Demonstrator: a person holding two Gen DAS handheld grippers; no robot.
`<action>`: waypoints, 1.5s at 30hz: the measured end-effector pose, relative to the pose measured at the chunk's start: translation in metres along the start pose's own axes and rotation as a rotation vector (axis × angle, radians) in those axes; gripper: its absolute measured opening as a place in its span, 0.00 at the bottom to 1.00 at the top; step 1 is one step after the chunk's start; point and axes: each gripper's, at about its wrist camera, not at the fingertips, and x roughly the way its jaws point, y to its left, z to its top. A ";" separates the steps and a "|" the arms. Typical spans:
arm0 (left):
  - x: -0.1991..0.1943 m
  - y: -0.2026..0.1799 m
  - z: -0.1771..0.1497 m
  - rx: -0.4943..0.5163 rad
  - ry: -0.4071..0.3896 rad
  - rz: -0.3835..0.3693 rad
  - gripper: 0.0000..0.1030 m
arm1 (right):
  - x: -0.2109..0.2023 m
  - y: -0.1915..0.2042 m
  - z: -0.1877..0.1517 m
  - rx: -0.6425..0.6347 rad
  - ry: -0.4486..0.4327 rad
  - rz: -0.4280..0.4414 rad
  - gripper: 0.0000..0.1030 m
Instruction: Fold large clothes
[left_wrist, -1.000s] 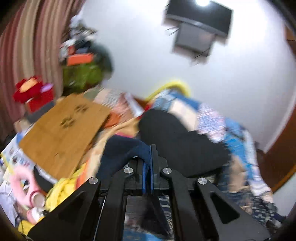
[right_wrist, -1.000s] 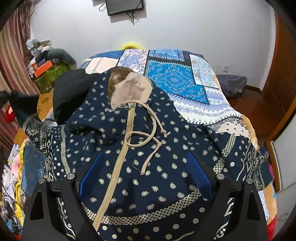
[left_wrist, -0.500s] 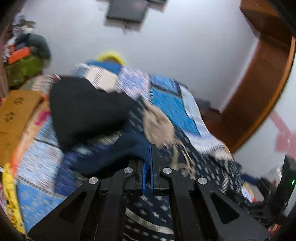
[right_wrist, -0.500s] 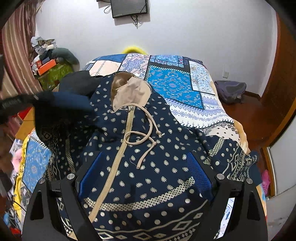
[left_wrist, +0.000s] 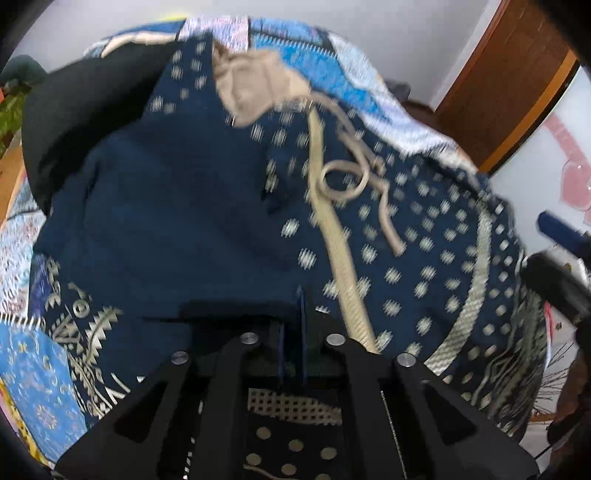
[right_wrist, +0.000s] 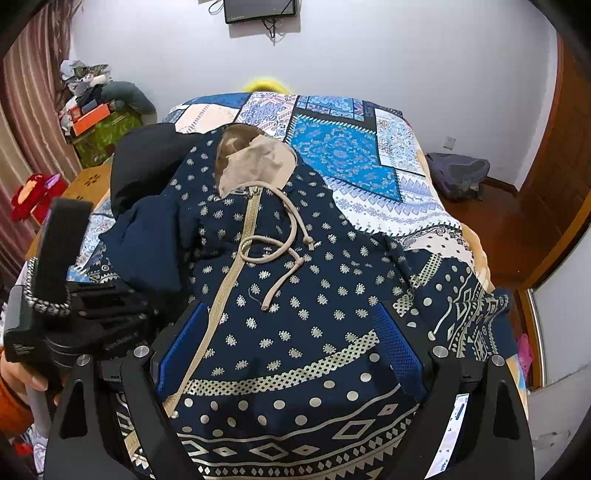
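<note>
hoodie (right_wrist: 295, 314) spread on patchwork bedspread (right_wrist: 343, 155), tv (right_wrist: 260, 10) on wall.

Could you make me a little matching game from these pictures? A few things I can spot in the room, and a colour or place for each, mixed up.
Things:
1. drawstring cord
2. screen
3. backpack
4. curtain

Descriptions:
A. lying on the wooden floor beside the bed
B. striped, at the left edge of the room
C. beige, looped on the patterned hoodie
D. mounted high on the white wall

Pairs: 1-C, 2-D, 3-A, 4-B
</note>
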 end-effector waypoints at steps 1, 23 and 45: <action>0.002 0.002 -0.003 -0.009 0.007 0.001 0.08 | 0.001 0.002 -0.001 -0.009 0.002 -0.003 0.86; -0.132 0.141 -0.021 -0.166 -0.252 0.189 0.43 | 0.017 0.101 0.041 -0.262 -0.049 0.079 0.86; -0.112 0.208 -0.055 -0.233 -0.202 0.254 0.43 | 0.150 0.239 0.055 -0.500 0.137 0.136 0.66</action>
